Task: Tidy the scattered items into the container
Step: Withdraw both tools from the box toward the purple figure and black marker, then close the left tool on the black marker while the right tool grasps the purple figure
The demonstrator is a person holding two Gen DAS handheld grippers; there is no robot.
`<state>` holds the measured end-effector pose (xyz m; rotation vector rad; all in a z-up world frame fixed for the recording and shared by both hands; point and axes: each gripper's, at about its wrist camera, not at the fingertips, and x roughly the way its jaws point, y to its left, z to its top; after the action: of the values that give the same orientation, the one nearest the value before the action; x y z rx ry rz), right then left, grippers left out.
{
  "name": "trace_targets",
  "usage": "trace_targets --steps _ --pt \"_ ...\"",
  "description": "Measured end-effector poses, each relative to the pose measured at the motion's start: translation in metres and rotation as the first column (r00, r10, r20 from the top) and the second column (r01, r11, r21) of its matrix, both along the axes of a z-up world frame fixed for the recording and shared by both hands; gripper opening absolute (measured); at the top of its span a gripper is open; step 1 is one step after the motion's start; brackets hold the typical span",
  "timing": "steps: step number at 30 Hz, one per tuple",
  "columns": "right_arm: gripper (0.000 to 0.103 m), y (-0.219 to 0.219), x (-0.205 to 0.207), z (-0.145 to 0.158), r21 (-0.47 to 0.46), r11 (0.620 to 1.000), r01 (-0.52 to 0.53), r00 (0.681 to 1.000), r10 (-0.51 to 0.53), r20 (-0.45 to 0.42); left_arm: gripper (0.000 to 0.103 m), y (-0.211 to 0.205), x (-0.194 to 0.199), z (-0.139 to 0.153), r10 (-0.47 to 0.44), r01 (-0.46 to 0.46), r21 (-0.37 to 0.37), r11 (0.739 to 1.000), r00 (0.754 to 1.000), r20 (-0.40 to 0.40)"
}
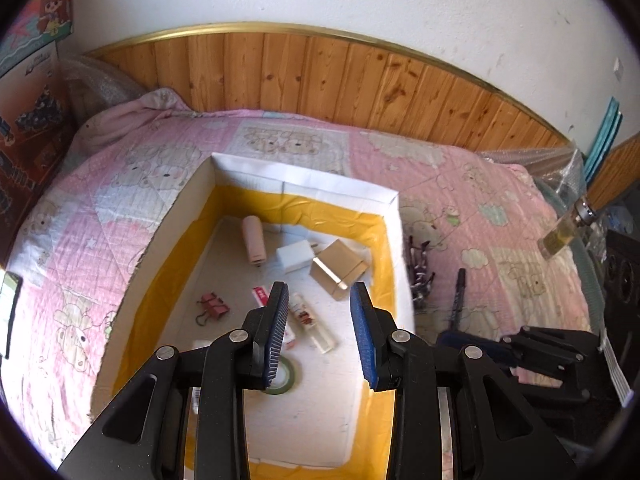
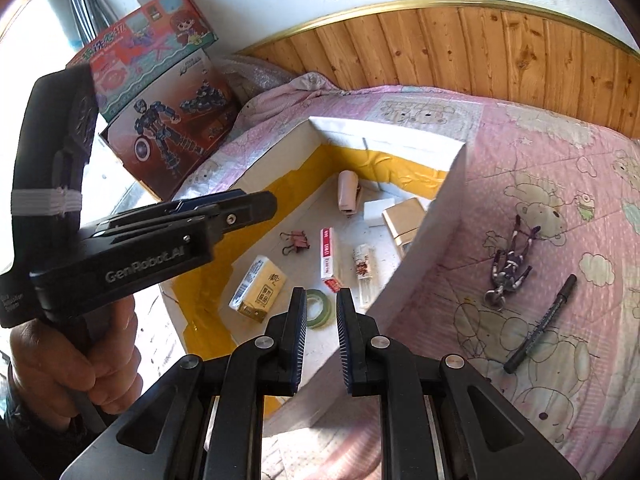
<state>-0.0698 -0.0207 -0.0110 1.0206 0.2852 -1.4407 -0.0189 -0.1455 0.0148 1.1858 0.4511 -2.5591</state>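
Note:
A white box (image 1: pixel 304 178) (image 2: pixel 448 200) with yellow tape inside sits on the pink bedspread. It holds a pink stapler (image 1: pixel 253 240), a white charger (image 1: pixel 295 255), a tan box (image 1: pixel 338 269), a binder clip (image 1: pixel 212 307), a clear tube (image 1: pixel 314 322), green tape (image 2: pixel 320 306) and a yellow carton (image 2: pixel 260 289). A small figurine (image 2: pixel 510 266) (image 1: pixel 418 274) and a black pen (image 2: pixel 540 326) (image 1: pixel 458 294) lie on the bedspread right of the box. My left gripper (image 1: pixel 320 296) is open and empty above the box. My right gripper (image 2: pixel 322 300) is open and empty over the box's near right corner.
A wooden headboard (image 1: pixel 340 76) and white wall stand behind. Toy boxes (image 2: pixel 168 112) are stacked at the left. A perfume bottle (image 1: pixel 562 234) and plastic wrap lie at the bed's right edge. A hand (image 2: pixel 76 360) holds the left gripper.

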Motion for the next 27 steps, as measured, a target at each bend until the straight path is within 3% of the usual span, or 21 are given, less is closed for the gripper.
trace_targets --steps 5,10,14,21,23,25,27 --pt "0.017 0.019 -0.066 -0.001 -0.007 0.986 0.164 0.986 -0.164 0.017 0.034 0.034 -0.011 0.010 -0.069 0.070 0.026 0.997 0.997 -0.030" --pt "0.017 0.009 -0.124 -0.042 0.123 0.949 0.289 0.957 -0.284 -0.058 0.034 0.059 -0.027 0.015 -0.122 0.124 0.036 0.992 0.992 -0.045" --pt "0.023 -0.014 -0.147 -0.082 0.223 0.933 0.284 0.959 -0.276 -0.067 0.034 0.068 -0.041 0.010 -0.137 0.139 0.047 0.989 0.990 -0.035" --pt "0.031 -0.064 -0.161 -0.128 0.289 0.917 0.275 0.961 -0.254 -0.108 0.034 0.070 -0.065 -0.006 -0.147 0.147 0.062 0.987 0.989 -0.004" --pt "0.035 -0.073 -0.159 -0.140 0.294 0.917 0.271 0.960 -0.236 -0.151 0.034 0.072 -0.069 -0.011 -0.159 0.159 0.054 0.986 0.987 0.005" --pt "0.035 -0.081 -0.148 -0.139 0.289 0.922 0.256 0.948 -0.182 -0.260 0.034 0.072 -0.073 -0.016 -0.166 0.165 0.050 0.985 0.986 0.014" --pt "0.032 -0.082 -0.140 -0.139 0.282 0.931 0.231 0.937 -0.135 -0.324 0.034 0.071 -0.076 -0.021 -0.165 0.164 0.050 0.985 0.986 0.026"
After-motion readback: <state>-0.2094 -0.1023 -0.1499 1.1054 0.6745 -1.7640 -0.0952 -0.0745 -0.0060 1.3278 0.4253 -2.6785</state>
